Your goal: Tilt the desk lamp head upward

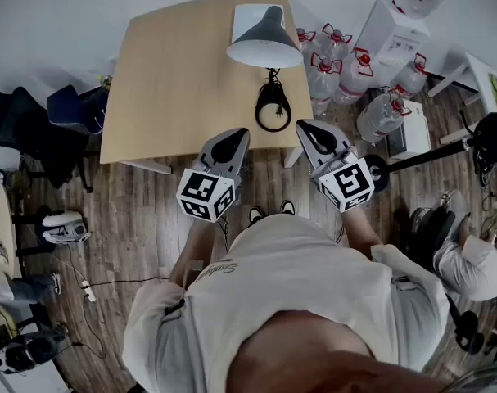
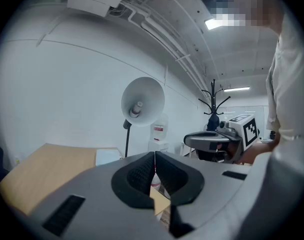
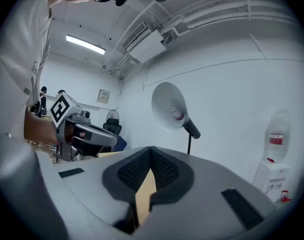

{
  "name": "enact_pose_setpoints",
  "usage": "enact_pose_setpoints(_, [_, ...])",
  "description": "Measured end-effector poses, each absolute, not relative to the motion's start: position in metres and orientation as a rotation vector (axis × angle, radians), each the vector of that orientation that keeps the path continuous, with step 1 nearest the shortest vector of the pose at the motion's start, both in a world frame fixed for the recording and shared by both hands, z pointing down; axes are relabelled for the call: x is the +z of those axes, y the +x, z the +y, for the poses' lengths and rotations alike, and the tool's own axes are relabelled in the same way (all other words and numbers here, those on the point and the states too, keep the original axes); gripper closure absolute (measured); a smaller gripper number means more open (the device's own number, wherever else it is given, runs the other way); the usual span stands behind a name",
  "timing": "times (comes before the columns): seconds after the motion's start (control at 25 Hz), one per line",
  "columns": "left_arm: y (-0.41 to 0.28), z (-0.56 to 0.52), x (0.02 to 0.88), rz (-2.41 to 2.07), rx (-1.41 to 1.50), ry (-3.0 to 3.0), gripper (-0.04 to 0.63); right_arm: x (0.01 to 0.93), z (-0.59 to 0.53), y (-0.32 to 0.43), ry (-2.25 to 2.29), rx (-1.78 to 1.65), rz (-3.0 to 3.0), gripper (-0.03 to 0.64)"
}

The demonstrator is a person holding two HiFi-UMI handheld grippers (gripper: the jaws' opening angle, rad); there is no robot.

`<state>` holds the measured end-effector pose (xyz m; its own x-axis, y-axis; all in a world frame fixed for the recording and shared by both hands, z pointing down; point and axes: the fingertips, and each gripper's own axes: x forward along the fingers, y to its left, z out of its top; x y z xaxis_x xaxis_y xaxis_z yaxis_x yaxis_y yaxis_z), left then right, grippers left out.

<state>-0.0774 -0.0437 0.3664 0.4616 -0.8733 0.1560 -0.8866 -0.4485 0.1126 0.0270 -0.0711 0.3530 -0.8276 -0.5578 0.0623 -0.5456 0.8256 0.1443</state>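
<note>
Low in the middle of the head view, the left gripper point(image 1: 234, 137) and the right gripper point(image 1: 309, 129) sit side by side at the near edge of the table point(image 1: 166, 72). Each has its jaws pressed together at the tips, with nothing between them and touching nothing. Beyond them, in the upper middle, the desk lamp point(image 1: 264, 41) stands on the table's right part, its shade mouth facing the grippers. Farther off, at upper right, water bottles point(image 1: 379, 115) crowd the floor.
</note>
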Motion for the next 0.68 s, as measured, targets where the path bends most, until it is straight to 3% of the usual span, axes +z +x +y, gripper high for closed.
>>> enact_pose_setpoints(0.68, [-0.102, -0.040, 0.371, -1.600, 0.063, 2.466, 0.580, 0.349, -0.064, 0.015, 0.844, -0.235, -2.874, 0.621])
